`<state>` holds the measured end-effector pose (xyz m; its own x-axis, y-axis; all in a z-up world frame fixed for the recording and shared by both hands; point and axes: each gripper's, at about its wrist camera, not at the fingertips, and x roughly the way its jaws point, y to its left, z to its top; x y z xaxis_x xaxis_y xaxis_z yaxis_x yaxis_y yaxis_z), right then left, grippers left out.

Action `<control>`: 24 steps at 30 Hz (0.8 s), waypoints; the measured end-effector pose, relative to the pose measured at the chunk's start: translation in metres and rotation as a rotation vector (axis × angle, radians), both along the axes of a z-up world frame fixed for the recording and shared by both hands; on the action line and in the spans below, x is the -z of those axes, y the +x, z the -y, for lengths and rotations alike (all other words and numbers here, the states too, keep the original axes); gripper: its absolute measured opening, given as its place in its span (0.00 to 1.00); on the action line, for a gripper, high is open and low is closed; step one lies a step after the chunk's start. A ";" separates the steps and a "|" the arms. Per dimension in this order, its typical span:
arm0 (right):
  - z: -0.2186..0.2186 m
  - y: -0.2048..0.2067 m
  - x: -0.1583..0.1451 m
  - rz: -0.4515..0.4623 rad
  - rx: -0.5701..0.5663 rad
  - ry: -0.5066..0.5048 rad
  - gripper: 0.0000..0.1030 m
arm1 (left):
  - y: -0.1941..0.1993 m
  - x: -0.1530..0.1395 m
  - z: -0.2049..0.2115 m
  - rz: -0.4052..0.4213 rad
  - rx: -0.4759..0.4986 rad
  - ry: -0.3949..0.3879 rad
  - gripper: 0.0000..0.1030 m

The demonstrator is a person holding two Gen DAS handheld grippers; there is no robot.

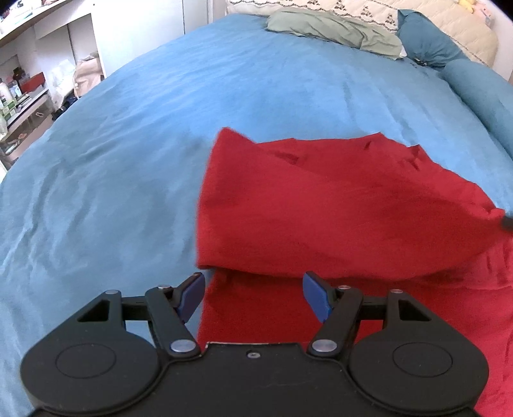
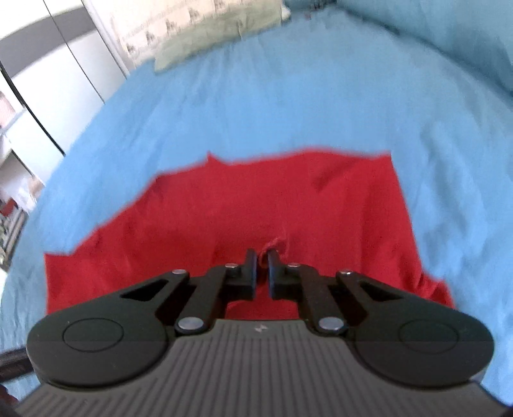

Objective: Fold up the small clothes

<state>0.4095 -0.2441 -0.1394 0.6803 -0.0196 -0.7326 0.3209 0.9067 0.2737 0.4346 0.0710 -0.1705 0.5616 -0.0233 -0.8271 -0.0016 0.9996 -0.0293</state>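
Right hand-held gripper pinches a tuck of the red garment, soft, light, limp. Left hand-held gripper hangs spread; its best hold looks like the folded edge at twelve o'clock.

Right wrist view motion-blurred throughout. Red cloth cut off at right and bottom edges in left view, near part hidden behind gripper body. Shelf items far left too small to tell.

Blue bedspread covers the bed. Sage-green pillow at the far end, teal bolster beside it, patterned cream quilt behind. White shelving left, cluttered with boxes.
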 end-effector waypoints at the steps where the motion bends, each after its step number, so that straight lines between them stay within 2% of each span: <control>1: 0.001 -0.001 -0.009 0.027 0.002 -0.014 0.20 | 0.000 0.001 -0.001 -0.001 -0.001 0.005 0.70; 4: 0.011 -0.004 -0.032 0.087 0.019 -0.059 0.20 | 0.002 0.008 -0.003 -0.005 -0.001 0.028 0.70; 7: 0.023 -0.010 -0.041 0.102 0.041 -0.136 0.20 | 0.006 0.017 -0.005 -0.010 -0.011 0.044 0.70; 12: 0.046 -0.013 -0.006 0.013 0.077 -0.164 0.20 | 0.018 0.027 -0.005 -0.003 -0.015 0.069 0.70; 14: 0.048 -0.012 0.007 -0.005 0.077 -0.207 0.20 | 0.022 0.028 -0.007 0.006 -0.030 0.089 0.70; 17: 0.057 -0.012 0.023 -0.035 0.115 -0.161 0.20 | 0.028 0.031 -0.015 0.001 -0.072 0.112 0.70; 19: 0.055 -0.012 0.029 -0.063 0.100 -0.173 0.23 | 0.029 0.033 -0.025 -0.014 -0.119 0.112 0.73; 20: 0.054 -0.012 0.030 -0.071 0.092 -0.176 0.27 | 0.029 0.033 -0.032 -0.023 -0.145 0.090 0.73; 22: 0.050 -0.015 0.027 -0.079 0.088 -0.190 0.48 | 0.026 0.033 -0.039 -0.039 -0.187 0.077 0.73; 23: 0.047 -0.018 0.023 -0.066 0.086 -0.200 0.68 | 0.024 0.033 -0.043 -0.044 -0.202 0.080 0.74; 24: 0.043 -0.024 0.017 -0.039 0.083 -0.210 0.81 | 0.021 0.034 -0.045 -0.045 -0.209 0.077 0.74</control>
<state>0.3858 -0.2876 -0.1564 0.6412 -0.2291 -0.7324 0.4030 0.9127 0.0673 0.4558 0.1165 -0.2042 0.5100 0.1543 -0.8462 -0.2086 0.9766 0.0523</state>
